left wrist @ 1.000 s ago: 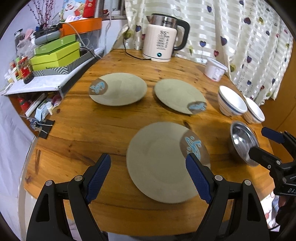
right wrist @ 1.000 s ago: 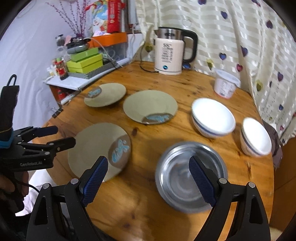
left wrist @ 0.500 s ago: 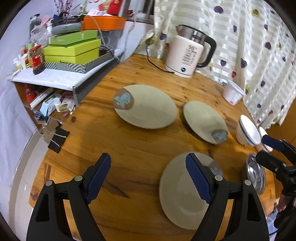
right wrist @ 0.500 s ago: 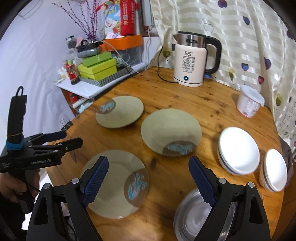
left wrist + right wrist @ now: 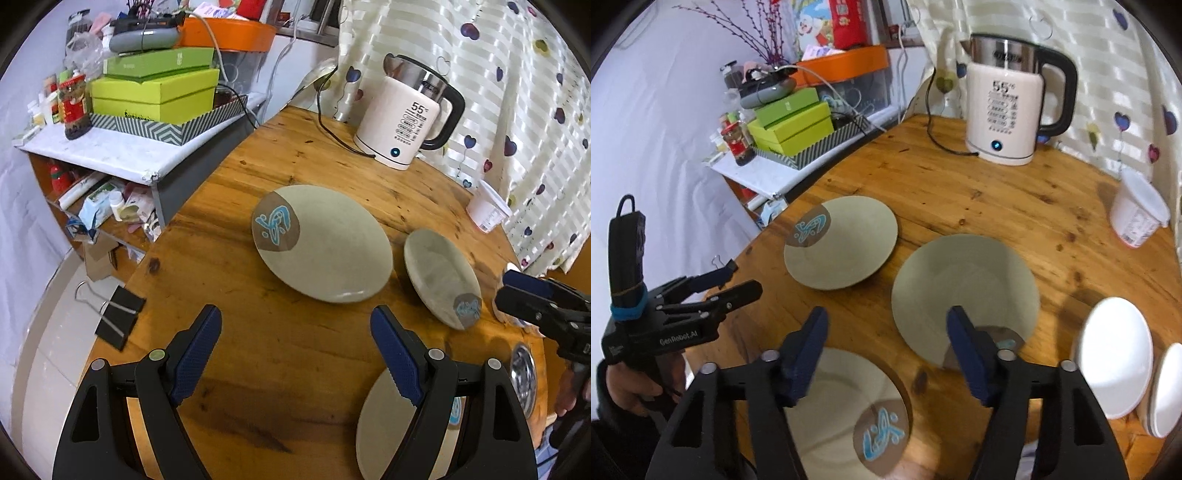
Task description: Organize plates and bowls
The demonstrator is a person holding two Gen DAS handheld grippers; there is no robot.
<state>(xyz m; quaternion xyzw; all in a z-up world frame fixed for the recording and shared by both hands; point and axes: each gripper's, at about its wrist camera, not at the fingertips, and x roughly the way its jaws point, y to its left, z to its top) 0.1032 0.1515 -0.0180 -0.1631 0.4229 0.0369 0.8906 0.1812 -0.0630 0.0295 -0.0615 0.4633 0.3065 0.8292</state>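
Three grey-green plates with blue-and-brown emblems lie on the round wooden table (image 5: 280, 350): a far-left plate (image 5: 325, 243) (image 5: 842, 240), a middle plate (image 5: 439, 277) (image 5: 964, 291) and a near plate (image 5: 380, 432) (image 5: 846, 413). Two white bowls (image 5: 1115, 362) (image 5: 1167, 387) sit at the right. A steel bowl (image 5: 522, 380) shows at the right edge. My left gripper (image 5: 295, 354) is open and empty, short of the far-left plate. My right gripper (image 5: 886, 347) is open and empty, between the near and middle plates.
A white electric kettle (image 5: 1008, 110) with its cord stands at the table's back. A white plastic tub (image 5: 1137, 210) stands at the back right. A cluttered side shelf with green boxes (image 5: 155, 92) adjoins the table's left. A binder clip (image 5: 114, 321) hangs off the left edge.
Both grippers have swung left and forward. The left one now faces the far-left plate instead of the near plate. The right one has left the steel bowl for the plates.
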